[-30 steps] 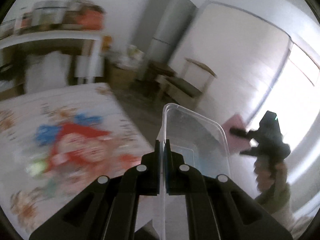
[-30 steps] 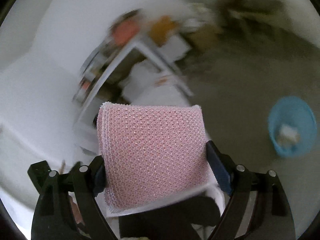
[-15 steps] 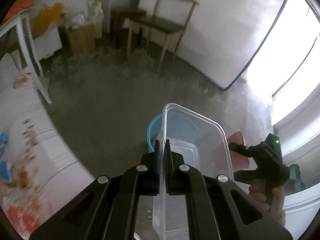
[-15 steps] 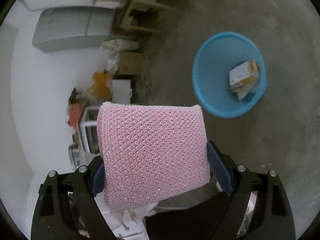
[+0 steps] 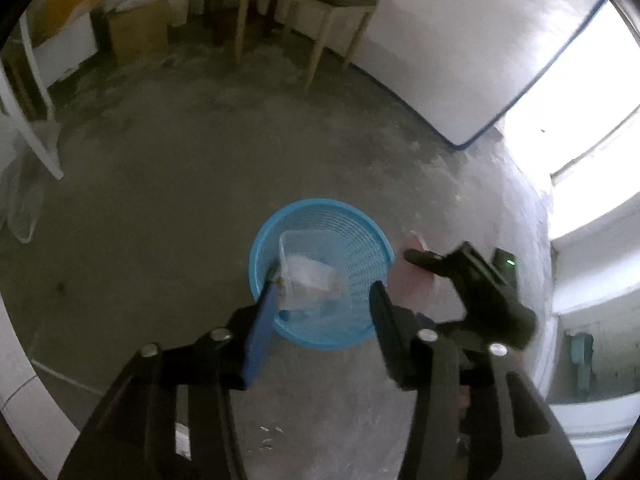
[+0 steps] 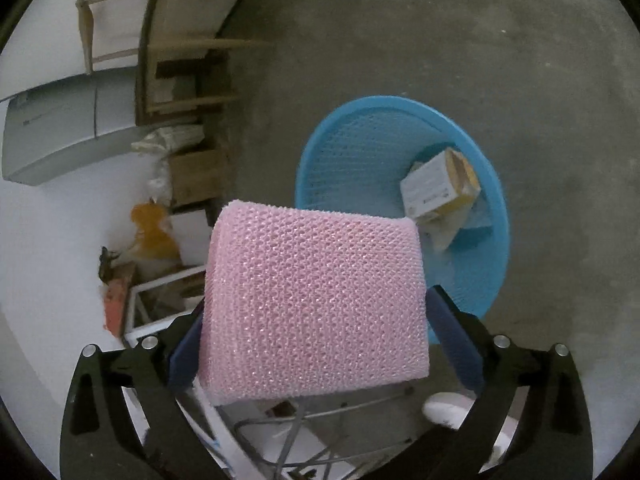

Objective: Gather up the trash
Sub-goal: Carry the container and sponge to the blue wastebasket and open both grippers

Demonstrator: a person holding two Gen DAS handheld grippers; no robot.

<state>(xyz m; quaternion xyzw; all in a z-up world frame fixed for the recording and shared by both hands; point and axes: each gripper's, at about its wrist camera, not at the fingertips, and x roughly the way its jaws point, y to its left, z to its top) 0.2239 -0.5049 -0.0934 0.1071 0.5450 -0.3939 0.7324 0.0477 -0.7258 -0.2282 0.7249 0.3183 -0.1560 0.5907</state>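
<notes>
Blue basket (image 5: 320, 276) sits at centre of the left view, a clear tub (image 5: 308, 276) inside it; the left gripper (image 5: 324, 300) has just been opening, nothing between its jaws. Right view: pink foam (image 6: 312, 304) fills the right gripper (image 6: 316, 320) (jaws just widened, grip unclear), basket (image 6: 360, 140) centre right.
</notes>
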